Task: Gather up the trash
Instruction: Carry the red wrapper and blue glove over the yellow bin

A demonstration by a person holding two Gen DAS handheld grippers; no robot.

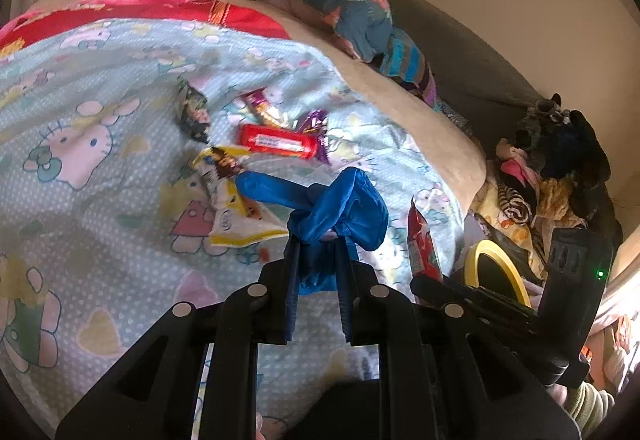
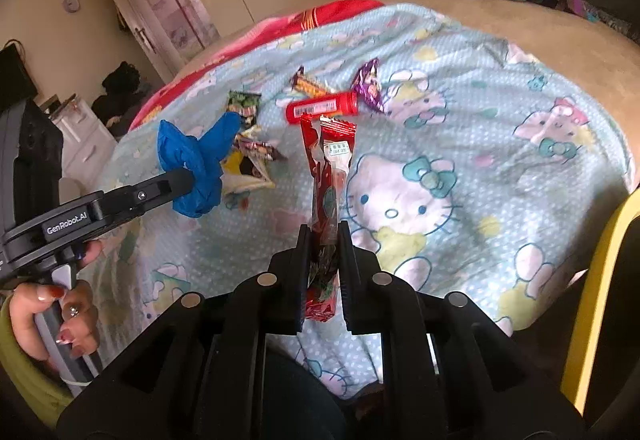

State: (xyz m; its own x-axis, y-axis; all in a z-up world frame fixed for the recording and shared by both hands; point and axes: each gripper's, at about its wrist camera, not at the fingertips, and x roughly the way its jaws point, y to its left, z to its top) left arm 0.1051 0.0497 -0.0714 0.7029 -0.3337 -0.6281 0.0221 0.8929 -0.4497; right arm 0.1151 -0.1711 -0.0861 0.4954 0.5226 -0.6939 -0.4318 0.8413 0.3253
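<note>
Gripping the limp blue glove [image 1: 340,211] in our clenched left gripper [image 1: 318,268] and the light, crinkly red wrapper [image 2: 326,199] mid-length in our right gripper [image 2: 323,272], we expect both to flop.

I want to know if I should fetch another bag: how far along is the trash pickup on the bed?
Nothing visibly binned yet. In hand: the left gripper is shut on a crumpled blue glove; the right gripper is shut on a red wrapper. Left on the blanket: a red tube, purple wrapper, green wrapper, striped candy wrapper and yellow-white wrapper.
</note>
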